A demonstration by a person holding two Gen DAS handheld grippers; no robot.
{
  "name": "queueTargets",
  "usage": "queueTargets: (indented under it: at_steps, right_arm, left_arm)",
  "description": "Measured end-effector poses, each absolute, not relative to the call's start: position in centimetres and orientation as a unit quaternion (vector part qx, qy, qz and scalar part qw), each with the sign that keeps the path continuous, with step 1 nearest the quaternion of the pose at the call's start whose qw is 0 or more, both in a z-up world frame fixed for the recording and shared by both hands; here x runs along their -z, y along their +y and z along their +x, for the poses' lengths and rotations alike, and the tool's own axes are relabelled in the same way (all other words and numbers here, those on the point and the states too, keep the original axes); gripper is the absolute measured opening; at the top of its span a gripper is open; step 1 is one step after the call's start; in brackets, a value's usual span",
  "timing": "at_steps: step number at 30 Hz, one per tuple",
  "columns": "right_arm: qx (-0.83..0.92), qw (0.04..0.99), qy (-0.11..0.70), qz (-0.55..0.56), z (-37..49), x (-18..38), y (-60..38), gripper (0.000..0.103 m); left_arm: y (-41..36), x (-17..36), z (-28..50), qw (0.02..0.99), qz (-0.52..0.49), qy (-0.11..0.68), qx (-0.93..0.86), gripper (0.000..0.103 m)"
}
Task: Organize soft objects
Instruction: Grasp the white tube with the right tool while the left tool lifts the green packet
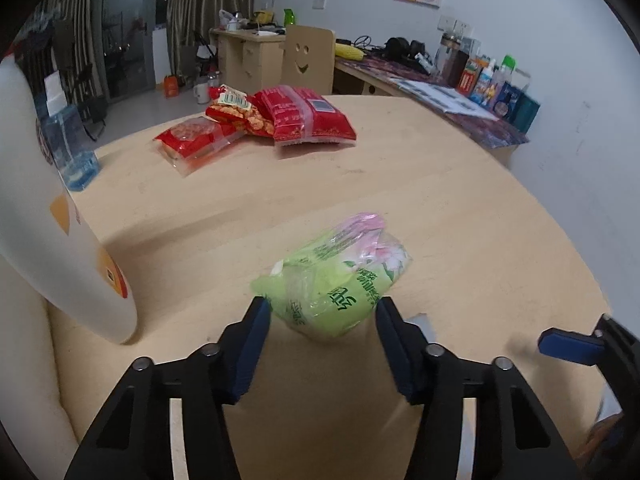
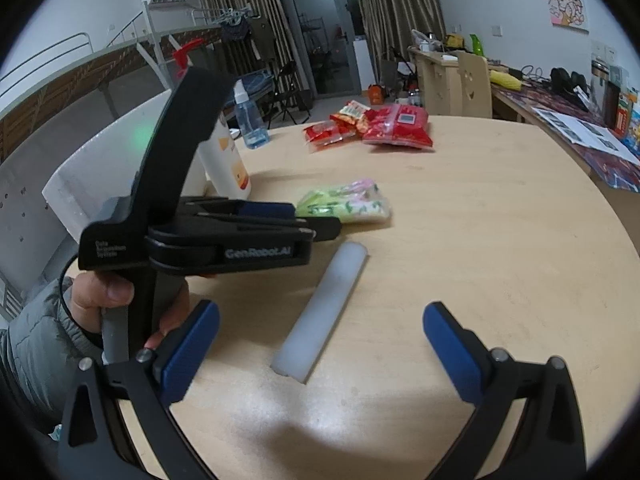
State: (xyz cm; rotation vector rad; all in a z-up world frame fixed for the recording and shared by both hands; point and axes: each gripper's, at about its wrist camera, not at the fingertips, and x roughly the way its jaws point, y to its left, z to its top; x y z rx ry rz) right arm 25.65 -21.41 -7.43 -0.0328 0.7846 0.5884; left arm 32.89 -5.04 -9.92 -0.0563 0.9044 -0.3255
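Left gripper point(image 1: 323, 312) reaching the green tissue pack point(image 1: 336, 276) on the desk point(image 1: 460, 216)

Its jaws stand wide, the pack's near end between their tips; right gripper point(image 2: 320, 340) jaws also wide, a white bar point(image 2: 320, 312) lying between them; red snack bags point(image 1: 264, 120) well beyond.

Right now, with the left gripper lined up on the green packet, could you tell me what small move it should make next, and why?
Probably ease the left gripper forward a little, then close. Its jaws are open on either side of the green packet, but only the near end lies between the fingertips, so a grip now might catch just the loose wrapper. The right gripper hangs open over the white strip, out of the way.
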Motion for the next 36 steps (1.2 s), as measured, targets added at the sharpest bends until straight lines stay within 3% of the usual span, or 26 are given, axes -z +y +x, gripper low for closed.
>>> queueTargets:
  at_steps: [6,8,21,27,36]
  right_arm:
    - [-0.283,0.879,0.382,-0.025,25.8,7.7,-20.9,0.103]
    - [-0.282,0.879,0.383,-0.026,25.8,7.8,-20.9,0.103]
    - [-0.261,0.883,0.388,-0.043,25.5,7.7,-19.9,0.101]
    - [-0.239,0.88,0.407,-0.054,25.9,8.3,-19.6,0.084]
    - [-0.201,0.877,0.43,-0.08,26.0,9.3,-18.7,0.066]
  left_arm:
    - [-5.0,10.0,33.3,0.892,-0.013,0.428,0.142,0.035]
    - [-4.8,10.0,33.5,0.893,-0.017,0.427,0.141,0.021]
    - [-4.3,7.9,32.3,0.91,-0.014,0.387,0.146,0.015]
    - [-3.4,7.0,31.9,0.915,-0.024,0.377,0.142,0.015]
    - [-3.0,6.0,30.8,0.922,-0.023,0.358,0.144,0.015]
